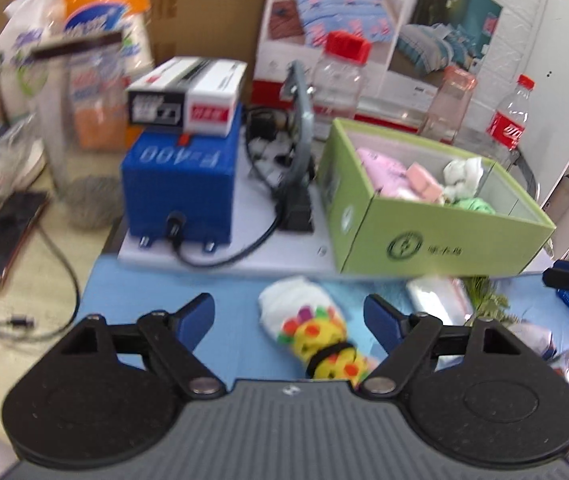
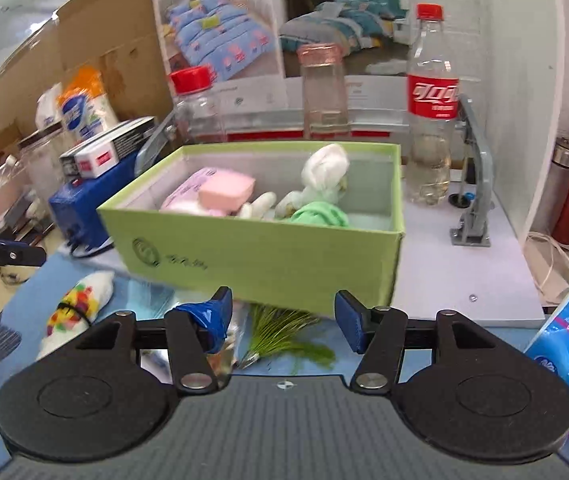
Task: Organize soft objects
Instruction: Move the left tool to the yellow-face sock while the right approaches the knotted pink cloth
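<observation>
A white sock roll with yellow and coloured dots [image 1: 312,328] lies on the blue mat between the fingers of my open left gripper [image 1: 289,312], which hovers just over it. It also shows at the left of the right wrist view [image 2: 76,304]. A green open box [image 1: 424,232] [image 2: 268,256] holds a pink pack [image 2: 220,190], a white soft toy [image 2: 324,172] and a green cloth [image 2: 316,214]. My right gripper [image 2: 282,312] is open and empty, above a green feathery tuft [image 2: 284,334] in front of the box.
A blue device [image 1: 180,184] with a cable and a small box on top stands left of the green box. Bottles [image 2: 430,100] stand behind it. A phone [image 1: 4,236] lies at the left. A blue tissue pack [image 2: 568,344] lies at the right. A silver packet [image 1: 440,300] lies by the tuft.
</observation>
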The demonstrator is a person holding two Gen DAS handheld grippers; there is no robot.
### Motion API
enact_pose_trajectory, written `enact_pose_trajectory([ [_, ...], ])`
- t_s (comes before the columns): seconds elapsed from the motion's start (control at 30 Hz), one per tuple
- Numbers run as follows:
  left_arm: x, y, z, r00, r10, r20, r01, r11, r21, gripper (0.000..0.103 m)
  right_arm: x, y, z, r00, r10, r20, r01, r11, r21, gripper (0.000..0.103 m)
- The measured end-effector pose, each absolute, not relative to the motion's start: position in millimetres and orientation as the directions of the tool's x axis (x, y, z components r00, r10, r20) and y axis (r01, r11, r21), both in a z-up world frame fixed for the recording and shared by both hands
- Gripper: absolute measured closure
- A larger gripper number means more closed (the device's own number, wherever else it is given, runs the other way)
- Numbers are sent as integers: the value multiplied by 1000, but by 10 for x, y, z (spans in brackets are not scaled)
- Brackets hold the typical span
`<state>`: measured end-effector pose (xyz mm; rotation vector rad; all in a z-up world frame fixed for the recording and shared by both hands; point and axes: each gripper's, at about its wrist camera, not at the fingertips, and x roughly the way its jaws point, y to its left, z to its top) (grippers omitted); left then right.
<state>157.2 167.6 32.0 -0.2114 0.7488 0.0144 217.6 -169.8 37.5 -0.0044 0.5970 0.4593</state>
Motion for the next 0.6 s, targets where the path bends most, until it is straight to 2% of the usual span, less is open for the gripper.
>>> enact_pose_trajectory([
  [0.2,1372,1754,239,723,-88,-685,-102,967,-232,21,2005,-1203,596,621,468,-629,-602,799,0,59],
  [0.37,1274,1725,287,729,-105,-676,-80,968,-237,21,2119,-625,464,509,388,-768,-710,694,-120,59],
  [0.47,1203,1732,303,732,-99,-674,-74,972,-223,21,2270,-515,333,472,310,-826,-717,680,-154,59],
  [0.6,1153,1760,291,735,-80,-673,-82,975,-206,20,2392,-990,428,537,250,-806,-597,788,-153,58],
])
